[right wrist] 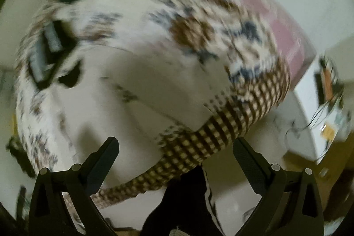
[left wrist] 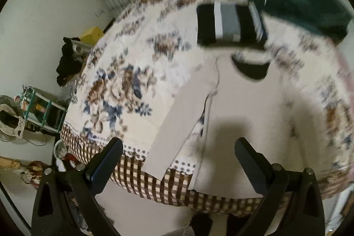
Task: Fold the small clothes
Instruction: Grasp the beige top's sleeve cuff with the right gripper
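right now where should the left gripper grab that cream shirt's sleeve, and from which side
Probably the cuff end of the sleeve, where it hangs past the checked table edge. The left gripper is open and nearest it, so come in from the table's near edge; the free-hanging cuff lets one finger slip beneath.

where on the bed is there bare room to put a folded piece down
Free: the floral bedspread left of the white garment, from its sleeve out to the checked border. Crowded: the far end, where the folded black and grey striped piece sits beside the dark green pile. The right edge is too blurred to judge.
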A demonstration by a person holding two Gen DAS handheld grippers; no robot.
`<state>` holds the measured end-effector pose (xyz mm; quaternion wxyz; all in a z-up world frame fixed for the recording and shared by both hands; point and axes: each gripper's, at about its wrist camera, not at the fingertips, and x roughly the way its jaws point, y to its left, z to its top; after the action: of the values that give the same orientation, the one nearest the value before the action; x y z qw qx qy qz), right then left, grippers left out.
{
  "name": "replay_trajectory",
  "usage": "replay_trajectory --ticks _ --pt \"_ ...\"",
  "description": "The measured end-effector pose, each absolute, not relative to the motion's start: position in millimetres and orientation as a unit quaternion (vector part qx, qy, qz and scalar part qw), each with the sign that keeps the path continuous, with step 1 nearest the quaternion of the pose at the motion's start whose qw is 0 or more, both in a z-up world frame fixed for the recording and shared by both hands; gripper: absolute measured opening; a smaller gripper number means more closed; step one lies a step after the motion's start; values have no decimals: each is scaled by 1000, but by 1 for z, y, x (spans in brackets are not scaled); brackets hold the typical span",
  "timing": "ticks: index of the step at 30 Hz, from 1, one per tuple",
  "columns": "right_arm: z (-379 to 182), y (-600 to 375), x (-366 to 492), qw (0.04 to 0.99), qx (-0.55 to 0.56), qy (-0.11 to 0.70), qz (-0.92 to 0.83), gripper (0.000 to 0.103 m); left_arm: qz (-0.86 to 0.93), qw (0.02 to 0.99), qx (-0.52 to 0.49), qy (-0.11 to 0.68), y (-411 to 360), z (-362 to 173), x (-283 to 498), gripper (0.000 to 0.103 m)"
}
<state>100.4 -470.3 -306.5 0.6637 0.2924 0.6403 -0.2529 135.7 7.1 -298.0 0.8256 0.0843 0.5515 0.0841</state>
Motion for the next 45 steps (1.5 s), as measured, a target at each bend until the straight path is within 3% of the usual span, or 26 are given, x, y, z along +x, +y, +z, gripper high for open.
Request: replay_trajectory --ticks 5,10,13,14,15,16,23,26,28,30,32,34,40,41,42,43,45 --pt "-465 -550 70 592 367 663 -275 102 120 787 102 596 -12 -404 145 103" --pt "-577 -570 48 536 483 647 -247 94 138 751 100 638 -26 -477 144 103" --pt "-602 -563 44 532 502 638 -239 68 136 739 115 649 -38 -505 142 103" --pt "-603 -561 42 544 498 629 -245 44 134 737 118 652 -42 -512 141 103" --pt "-603 -560 40 550 500 624 -242 12 132 734 120 655 -45 -517 141 103" --pt "-603 -559 39 555 507 617 -231 7 128 732 120 658 -49 -522 142 103" --pt "-547 -597 23 612 475 580 -250 7 97 739 112 657 -66 -530 151 103" --pt "-550 -622 29 620 459 587 -247 8 87 744 102 655 -71 -530 154 103" --pt "-560 -631 36 608 469 596 -232 17 83 742 96 659 -73 -534 156 103" --pt "-565 -647 40 596 490 590 -237 49 82 741 92 661 -73 -535 157 103" --pt "-572 -652 29 592 523 559 -251 62 81 741 88 661 -71 -534 156 103" --pt "-582 -651 19 577 545 550 -258 64 82 741 89 661 -68 -535 155 103" --pt "-632 -627 18 557 616 505 -236 64 102 732 80 669 -48 -544 150 103" --pt "-631 -621 18 569 615 487 -249 53 105 732 78 669 -44 -544 149 103" --pt "-631 -615 20 575 615 475 -257 15 109 732 75 669 -40 -544 149 103" --pt "-631 -610 25 577 618 470 -253 8 114 733 72 667 -34 -543 148 103" --pt "-616 -594 38 594 605 464 -256 8 121 734 66 665 -25 -541 146 103"
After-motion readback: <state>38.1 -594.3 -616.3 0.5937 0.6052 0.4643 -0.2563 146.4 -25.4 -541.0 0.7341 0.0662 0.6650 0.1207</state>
